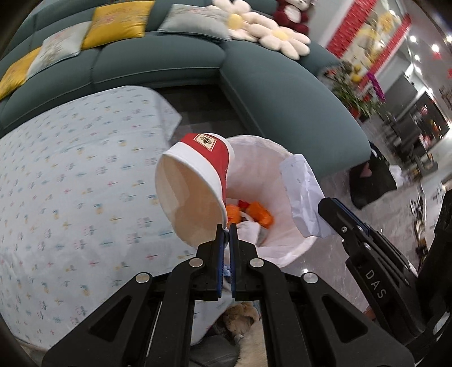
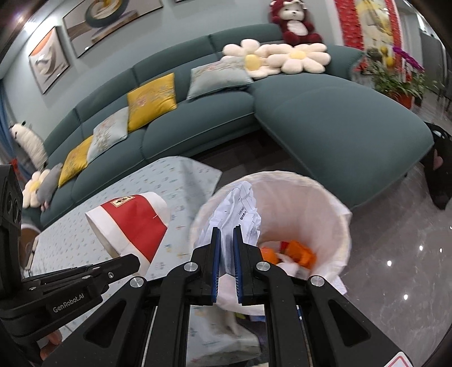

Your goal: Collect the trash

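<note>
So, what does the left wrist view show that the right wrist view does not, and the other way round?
Only the left wrist view: the left gripper pinching the rim of the red paper cup, with the cup's empty inside showing.

Only the right wrist view: framed pictures on the wall, and the right gripper clamped on crumpled paper.

Both: the white-lined bin holding orange scraps, and the green sofa.

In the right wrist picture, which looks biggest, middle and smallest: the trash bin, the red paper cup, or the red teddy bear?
1. Trash bin, biggest.
2. Red paper cup.
3. Red teddy bear, smallest, but it sits far back on the sofa, so it may only look that way.
</note>
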`<state>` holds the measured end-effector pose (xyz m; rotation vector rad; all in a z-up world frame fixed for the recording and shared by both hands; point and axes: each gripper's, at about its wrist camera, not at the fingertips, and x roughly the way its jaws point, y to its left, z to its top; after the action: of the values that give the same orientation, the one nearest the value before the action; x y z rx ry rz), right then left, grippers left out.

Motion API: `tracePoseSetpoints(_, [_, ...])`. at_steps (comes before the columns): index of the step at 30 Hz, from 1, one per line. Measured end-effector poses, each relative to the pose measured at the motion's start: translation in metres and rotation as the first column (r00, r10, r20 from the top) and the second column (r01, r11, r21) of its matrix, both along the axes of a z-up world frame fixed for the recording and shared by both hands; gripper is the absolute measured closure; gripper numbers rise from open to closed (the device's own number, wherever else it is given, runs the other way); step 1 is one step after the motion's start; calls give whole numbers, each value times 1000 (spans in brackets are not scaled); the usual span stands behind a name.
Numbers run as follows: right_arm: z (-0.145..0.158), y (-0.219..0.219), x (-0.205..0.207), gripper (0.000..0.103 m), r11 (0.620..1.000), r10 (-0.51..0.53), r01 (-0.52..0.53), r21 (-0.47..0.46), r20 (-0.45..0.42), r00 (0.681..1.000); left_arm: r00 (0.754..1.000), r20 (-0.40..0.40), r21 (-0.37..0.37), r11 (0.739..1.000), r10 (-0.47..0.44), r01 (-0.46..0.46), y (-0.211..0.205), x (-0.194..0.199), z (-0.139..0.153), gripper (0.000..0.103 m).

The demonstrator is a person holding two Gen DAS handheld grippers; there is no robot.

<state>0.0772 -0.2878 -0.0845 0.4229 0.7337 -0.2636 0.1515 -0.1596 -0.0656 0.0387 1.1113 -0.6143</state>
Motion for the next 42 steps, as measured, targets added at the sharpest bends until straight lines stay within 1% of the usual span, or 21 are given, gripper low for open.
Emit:
tracePoseSetpoints(5, [-4, -25, -13, 94, 999, -42, 42, 10, 1, 999, 998, -13, 9, 998, -54, 54, -30, -1, -5, 100])
tracePoseSetpoints(8, [-6, -34, -16, 94, 998, -60, 60, 16, 0, 998, 996, -40, -15, 997, -76, 75, -38, 2, -8, 99])
tracePoseSetpoints(10, [-8, -40, -18, 94, 997, -70, 70, 20, -2, 998, 997, -24, -15, 998, -68, 68, -43, 4, -7, 99])
tracePoseSetpoints(13, [-10, -44, -19, 94, 997, -78, 78, 25, -3, 997, 998, -23, -8, 998, -58, 58, -46, 7, -7, 97])
tracePoseSetpoints(15, [-11, -45, -17, 94, 996, -79, 79, 29, -3, 997, 999, -20, 2, 999, -40, 40, -44, 9, -7, 90])
tracePoseSetpoints(16, [-12, -45, -16, 94, 997, -77, 77, 30, -3, 997, 999, -16, 3, 1000, -31, 31, -41, 9, -7, 88])
tracePoseSetpoints(18, [-12, -44, -15, 94, 997, -72, 72, 30, -2, 997, 1000, -7, 14, 1000, -9, 9, -37, 9, -9, 80])
tracePoseSetpoints(20, [-12, -42, -12, 94, 997, -65, 65, 28, -2, 998, 1000, 0, 22, 1000, 5, -5, -32, 10, -9, 77])
tracePoseSetpoints(26, [-8, -32, 0, 93, 999, -31, 31, 13, -4, 1000, 999, 15, 41, 998, 49, -50, -16, 12, -10, 76])
tracePoseSetpoints(28, [-7, -28, 5, 89, 1000, -22, 22, 6, -6, 1000, 998, 22, 47, 997, 61, -62, -11, 12, -9, 74])
tracePoseSetpoints(30, [-5, -25, 7, 89, 1000, -21, 21, -3, -3, 1000, 997, 30, 49, 996, 75, -77, -7, 13, -7, 69])
tracePoseSetpoints(32, [-3, -20, 10, 86, 1000, -15, 15, -14, -3, 1000, 996, 35, 52, 995, 88, -90, -2, 15, -6, 68])
tracePoseSetpoints(34, [0, -15, 12, 79, 1000, -10, 11, -21, 2, 1000, 994, 37, 53, 993, 106, -108, 4, 16, -4, 66])
tracePoseSetpoints(36, [3, -11, 13, 77, 1000, -9, 9, -29, 4, 1000, 992, 50, 55, 991, 119, -121, 10, 16, -1, 62])
tracePoseSetpoints(39, [9, -3, 12, 72, 999, 3, -3, -41, 6, 1000, 990, 65, 62, 989, 129, -133, 18, 14, 2, 59])
tracePoseSetpoints(42, [15, 6, 11, 62, 998, 14, -13, -63, 6, 1000, 986, 77, 62, 986, 148, -153, 26, 11, 6, 56])
